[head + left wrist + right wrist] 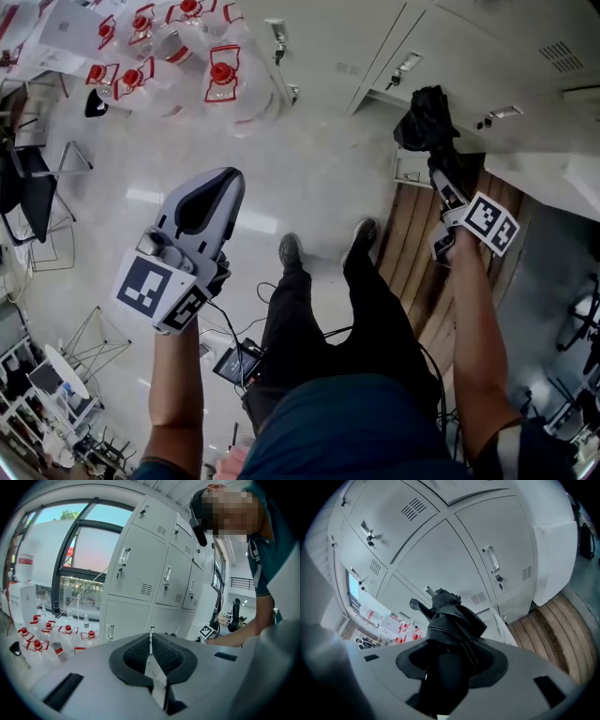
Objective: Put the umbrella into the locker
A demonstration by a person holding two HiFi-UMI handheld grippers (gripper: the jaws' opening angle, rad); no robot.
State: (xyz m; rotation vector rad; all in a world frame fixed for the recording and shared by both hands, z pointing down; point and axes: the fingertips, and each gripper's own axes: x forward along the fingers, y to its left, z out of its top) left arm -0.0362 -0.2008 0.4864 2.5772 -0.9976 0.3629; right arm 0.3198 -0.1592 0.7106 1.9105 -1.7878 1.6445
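Note:
A folded black umbrella [427, 117] [452, 618] sticks up out of my right gripper [442, 173] [452, 656], whose jaws are shut on its lower part. It hangs in front of the row of grey lockers [450, 47] [454, 559], above the wooden floor strip. One low locker door [496, 620] seems to stand out from the row, though I cannot tell for sure. My left gripper [214, 197] [151, 648] is off to the left over the pale floor, with its black pads together and nothing between them. It faces the lockers [140, 569].
Several large water bottles with red caps [216, 75] [49, 632] stand on the floor left of the lockers. A wooden floor strip [422, 253] runs along the locker base. Dark chairs [33, 187] stand at the left. A small screen with cables [234, 364] lies by the person's feet.

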